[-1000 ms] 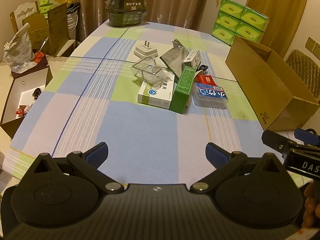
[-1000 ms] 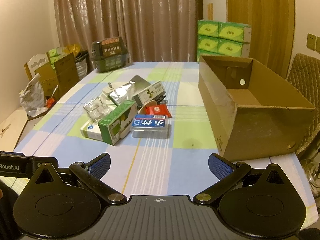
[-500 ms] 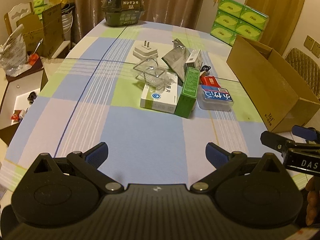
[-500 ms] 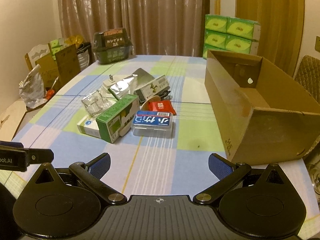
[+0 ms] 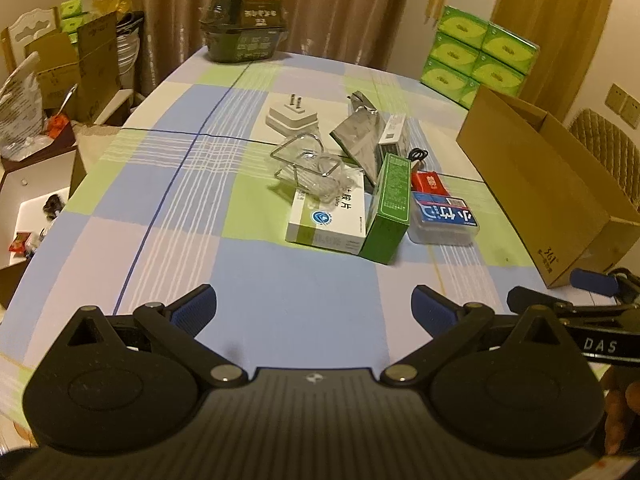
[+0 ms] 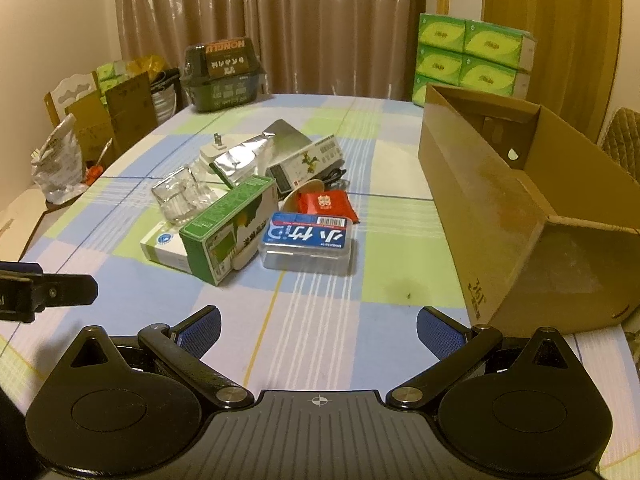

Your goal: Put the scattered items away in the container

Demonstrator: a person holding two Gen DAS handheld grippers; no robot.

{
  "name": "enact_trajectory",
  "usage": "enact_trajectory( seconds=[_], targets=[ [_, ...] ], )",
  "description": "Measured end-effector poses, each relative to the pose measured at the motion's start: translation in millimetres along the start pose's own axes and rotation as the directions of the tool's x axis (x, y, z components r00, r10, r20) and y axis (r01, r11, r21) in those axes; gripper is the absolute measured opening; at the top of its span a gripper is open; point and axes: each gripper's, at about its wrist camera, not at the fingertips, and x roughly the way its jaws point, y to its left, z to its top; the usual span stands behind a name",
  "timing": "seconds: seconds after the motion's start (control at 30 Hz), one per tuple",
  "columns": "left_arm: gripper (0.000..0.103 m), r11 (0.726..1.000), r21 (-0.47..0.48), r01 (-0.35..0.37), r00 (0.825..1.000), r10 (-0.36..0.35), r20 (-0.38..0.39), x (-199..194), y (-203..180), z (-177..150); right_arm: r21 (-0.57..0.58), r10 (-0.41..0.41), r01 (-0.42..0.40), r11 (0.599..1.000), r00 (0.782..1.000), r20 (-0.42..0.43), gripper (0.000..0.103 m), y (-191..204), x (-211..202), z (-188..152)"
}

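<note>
Inside cardboard box (image 6: 516, 184): only R view shows interior; L sees outside wall.

"HONGLU", upside down: dark green plastic tub (image 6: 222, 74), table's 11 o'clock | "DAS": black right gripper (image 5: 600, 346) body | "361": brown cardboard box (image 6: 476, 298) near corner | Chinese characters: clear blue-labelled case (image 6: 306, 242)

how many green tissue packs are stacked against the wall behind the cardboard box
6 show in the right wrist view: top row and, middle row and, bottom and, partly behind the cardboard box. More may be hidden.
</note>
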Motion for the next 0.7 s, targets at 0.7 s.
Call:
enact_trajectory(
  seconds=[0.7],
  targets=[
    [0.100,0.976,0.216,-0.005,0.999,0.013,-0.035,63.5,7.9,34.7,-0.170,0.040,-0.039,0.985,0.999,0.002,0.101,-1.7,53.1,29.5]
  ],
)
